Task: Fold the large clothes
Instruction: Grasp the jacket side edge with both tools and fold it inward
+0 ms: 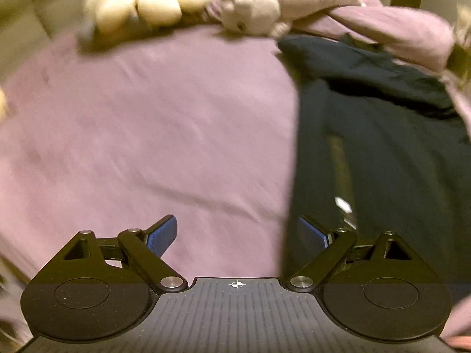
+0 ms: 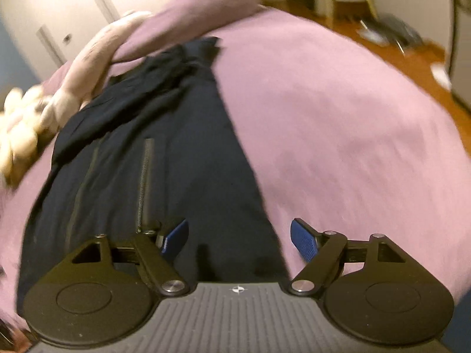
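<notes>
On the bed (image 1: 147, 135), nearest first: left hand-held gripper (image 1: 237, 236) has its jaws wide apart and empty, over bare purple sheet just beside the garment's long edge. Right hand-held gripper (image 2: 239, 239) also stands apart, nothing between the pads, over the near end of the dark navy zip-up garment (image 2: 176, 153). Garment lies lengthwise in a long narrow strip, zipper (image 2: 144, 182) exposed on top, far end bunched against the purple pillow (image 2: 200, 8). Plush toys (image 1: 247, 6) sit beyond it at the head of the bed. Judgement: soft, limp, fairly light fabric, will sag and drag on the sheet. Pinch through both layers at the near-end corners, clear of the zipper teeth.
</notes>
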